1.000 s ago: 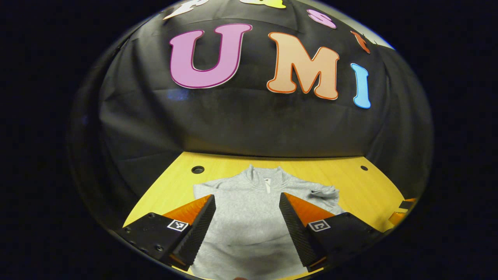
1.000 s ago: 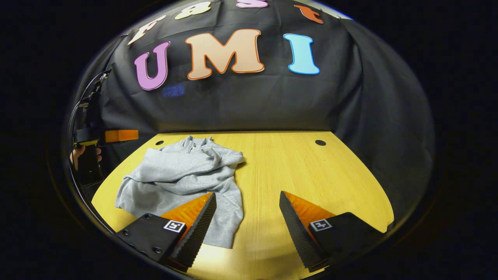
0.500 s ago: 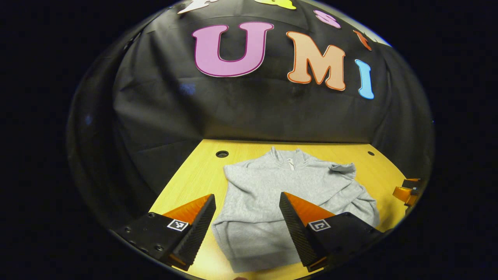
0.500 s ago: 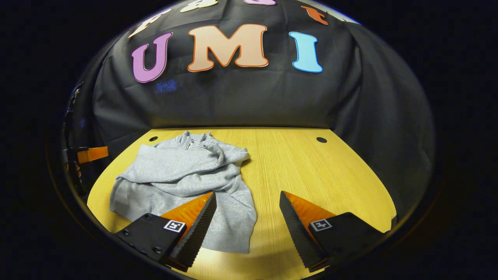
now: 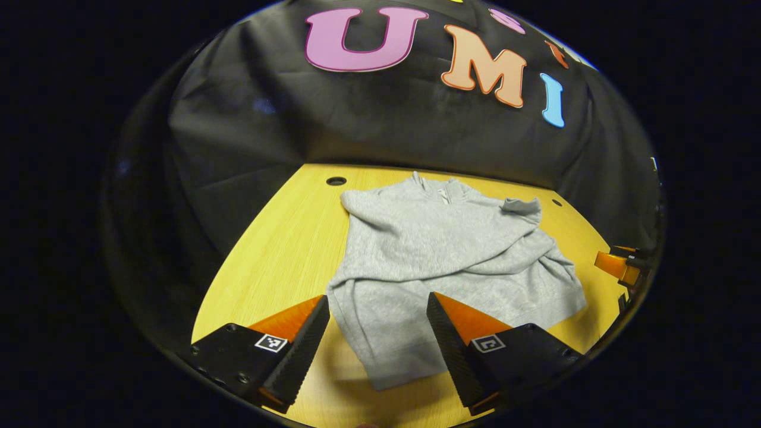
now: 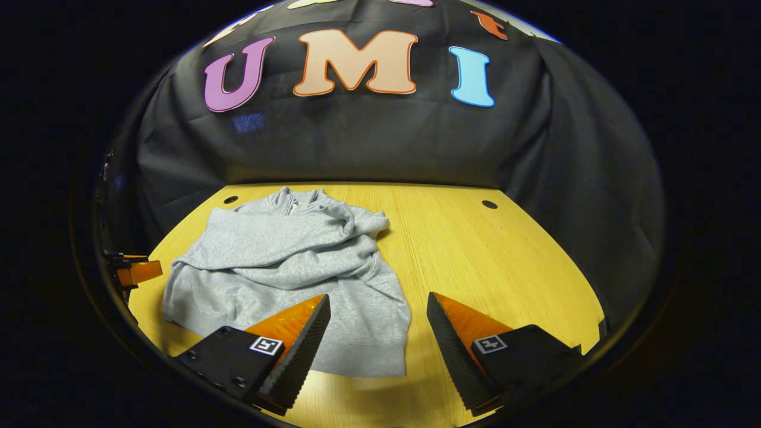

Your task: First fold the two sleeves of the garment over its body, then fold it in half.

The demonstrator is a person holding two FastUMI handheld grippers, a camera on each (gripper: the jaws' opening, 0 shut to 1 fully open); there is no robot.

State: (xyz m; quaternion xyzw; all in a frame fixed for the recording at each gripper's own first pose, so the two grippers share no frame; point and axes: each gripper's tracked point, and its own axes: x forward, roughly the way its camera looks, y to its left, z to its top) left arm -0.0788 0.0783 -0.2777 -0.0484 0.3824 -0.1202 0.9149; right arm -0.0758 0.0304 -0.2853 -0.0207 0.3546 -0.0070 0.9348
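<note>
A grey sweatshirt [image 5: 440,249] lies on the yellow table [image 5: 279,249], collar toward the far wall, with both sleeves laid across its body. My left gripper [image 5: 377,345] hangs open above the near left corner of its hem, nothing between its fingers. In the right gripper view the same sweatshirt [image 6: 285,261] lies left of centre. My right gripper [image 6: 377,345] stands open over the near right corner of the hem, holding nothing. The left gripper [image 6: 134,270] shows at the left edge of that view, and the right gripper [image 5: 618,264] at the right edge of the left gripper view.
The black cloth wall [image 6: 380,142] closes the table at the back and both sides. Small round holes [image 6: 489,204] sit near the table's far corners. Bare wood [image 6: 505,261] stretches to the right of the sweatshirt.
Both grippers have drawn back toward the near edge and lower, so the sweatshirt's hem now lies between their fingers. The garment itself has not moved.
</note>
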